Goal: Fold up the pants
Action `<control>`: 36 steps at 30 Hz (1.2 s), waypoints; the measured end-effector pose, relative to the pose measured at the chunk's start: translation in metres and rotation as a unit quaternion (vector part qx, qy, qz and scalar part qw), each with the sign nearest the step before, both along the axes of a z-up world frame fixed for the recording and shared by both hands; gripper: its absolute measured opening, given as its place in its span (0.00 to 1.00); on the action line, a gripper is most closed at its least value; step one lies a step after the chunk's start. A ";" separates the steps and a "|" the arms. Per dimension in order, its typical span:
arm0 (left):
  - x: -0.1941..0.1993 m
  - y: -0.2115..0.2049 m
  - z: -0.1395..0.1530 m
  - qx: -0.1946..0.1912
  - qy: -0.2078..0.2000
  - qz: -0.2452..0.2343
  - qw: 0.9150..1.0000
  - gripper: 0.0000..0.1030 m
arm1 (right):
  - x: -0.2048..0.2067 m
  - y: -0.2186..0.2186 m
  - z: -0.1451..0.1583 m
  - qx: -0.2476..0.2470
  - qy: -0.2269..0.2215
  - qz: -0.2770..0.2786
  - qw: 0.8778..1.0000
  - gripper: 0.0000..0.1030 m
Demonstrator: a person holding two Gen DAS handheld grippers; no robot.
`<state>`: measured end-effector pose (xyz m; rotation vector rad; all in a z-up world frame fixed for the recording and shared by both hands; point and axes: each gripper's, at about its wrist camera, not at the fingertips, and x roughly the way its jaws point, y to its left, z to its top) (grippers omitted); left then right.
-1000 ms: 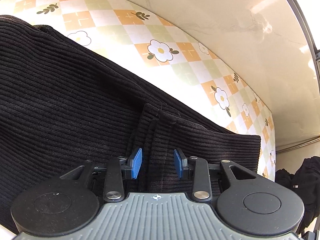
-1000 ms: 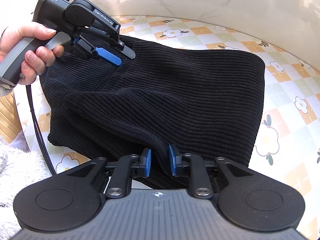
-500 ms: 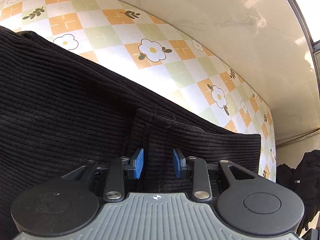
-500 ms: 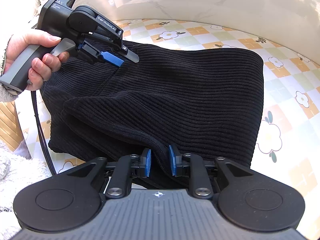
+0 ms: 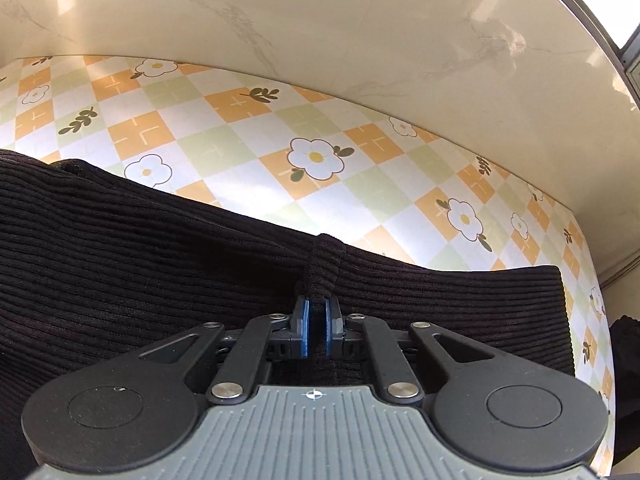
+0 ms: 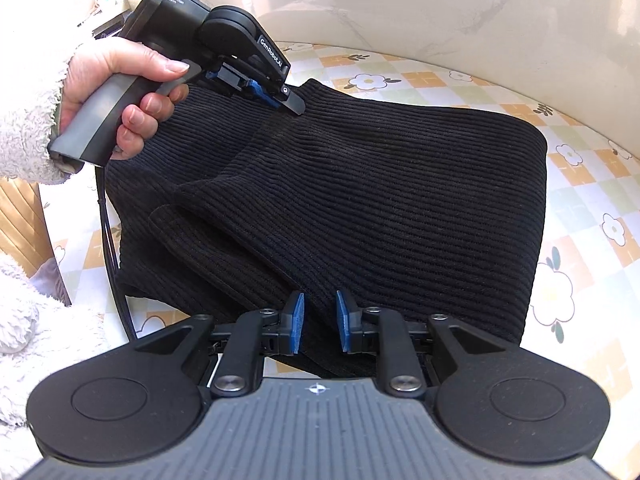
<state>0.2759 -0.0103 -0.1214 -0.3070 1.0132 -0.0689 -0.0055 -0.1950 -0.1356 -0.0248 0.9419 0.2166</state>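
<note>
- The black ribbed pants [image 6: 360, 200] lie folded on the flowered tablecloth [image 5: 248, 152]; free cloth stays at the far and right sides, up to the marble wall [image 5: 320, 20].
- The left gripper [image 5: 316, 332] has closed its jaws on a raised pinch of the pants.
- The right gripper [image 6: 318, 324] clamps the near edge of the pants.
- Only the right wrist view shows the person's hand [image 6: 120, 96] and "GenRobot.AI" printed on the left gripper.

place: home | cues: floral checked tablecloth [image 5: 240, 128]; marble-look wall tiles [image 5: 320, 20]
</note>
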 end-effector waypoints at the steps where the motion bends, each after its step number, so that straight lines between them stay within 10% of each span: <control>1: 0.000 0.000 -0.001 -0.001 -0.001 0.000 1.000 0.09 | -0.001 -0.001 0.001 0.004 0.000 -0.004 1.000 0.20; 5: -0.002 0.009 0.002 -0.010 0.009 -0.003 1.000 0.21 | 0.002 -0.008 0.006 0.013 0.005 -0.017 1.000 0.21; 7: -0.005 0.015 0.003 -0.011 0.010 0.008 1.000 0.42 | 0.004 -0.014 0.011 0.027 0.002 -0.031 0.999 0.28; 16: -0.046 0.080 0.029 -0.034 -0.019 0.048 0.998 0.56 | 0.030 -0.011 0.015 0.022 -0.042 -0.096 0.994 0.76; 21: -0.095 0.143 0.050 -0.005 -0.052 0.112 0.992 0.66 | 0.056 0.004 0.004 -0.010 -0.039 -0.108 0.993 0.84; 36: -0.210 0.273 0.027 -0.064 -0.039 0.328 0.942 0.73 | 0.121 0.034 -0.029 -0.027 0.000 -0.171 0.985 0.99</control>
